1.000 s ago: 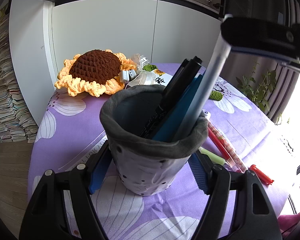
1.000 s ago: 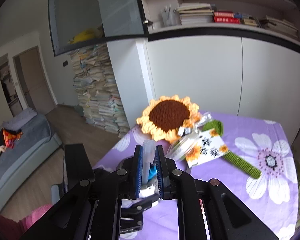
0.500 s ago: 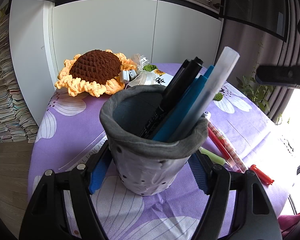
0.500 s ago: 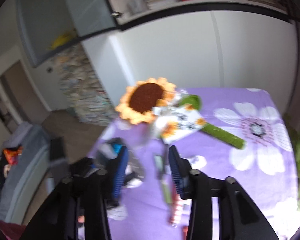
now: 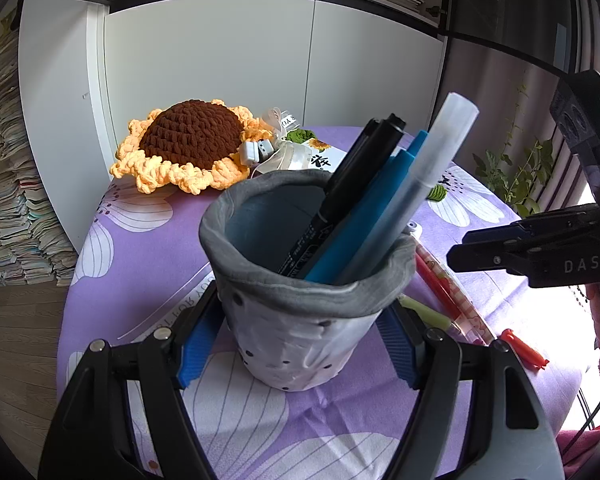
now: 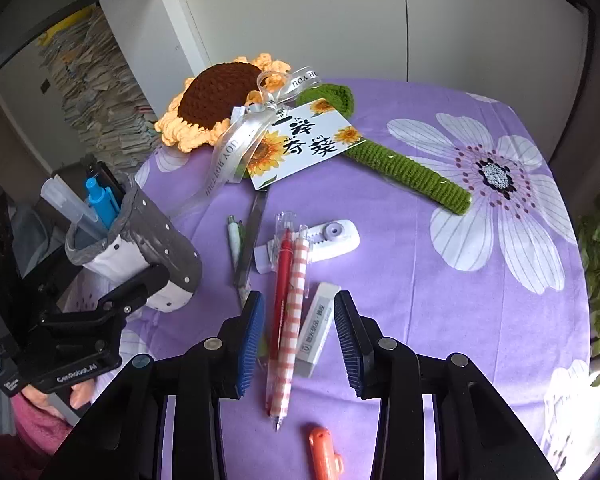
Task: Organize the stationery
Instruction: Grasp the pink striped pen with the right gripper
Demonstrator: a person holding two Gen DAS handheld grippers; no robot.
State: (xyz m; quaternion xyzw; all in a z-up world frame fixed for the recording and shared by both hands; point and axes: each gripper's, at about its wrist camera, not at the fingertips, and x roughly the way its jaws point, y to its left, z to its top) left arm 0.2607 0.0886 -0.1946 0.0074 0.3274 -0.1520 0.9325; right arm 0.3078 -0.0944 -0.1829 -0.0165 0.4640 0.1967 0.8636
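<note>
Left tool clamps the pen holder; right tool hangs open over the loose stationery.

The left tool (image 5: 300, 344) has its two blue pads pressed on both sides of the grey pen holder (image 5: 304, 308), which stands on the purple flowered bench (image 6: 440, 288). In the holder stand a black marker (image 5: 356, 184), blue pens (image 5: 364, 220) and a frosted pen (image 5: 416, 184), all leaning to the right. The right tool (image 6: 299, 334) has its fingers wide apart and grips nothing; between them on the bench lie a red pen (image 6: 283, 284), a checked pen (image 6: 292, 320) and a white eraser (image 6: 317, 330). A correction tape (image 6: 324, 240) lies just behind them, and an orange cap (image 6: 324, 454) lies near the camera. A crochet sunflower (image 6: 220, 100) with a card (image 6: 304, 142) rests at the far side.
</note>
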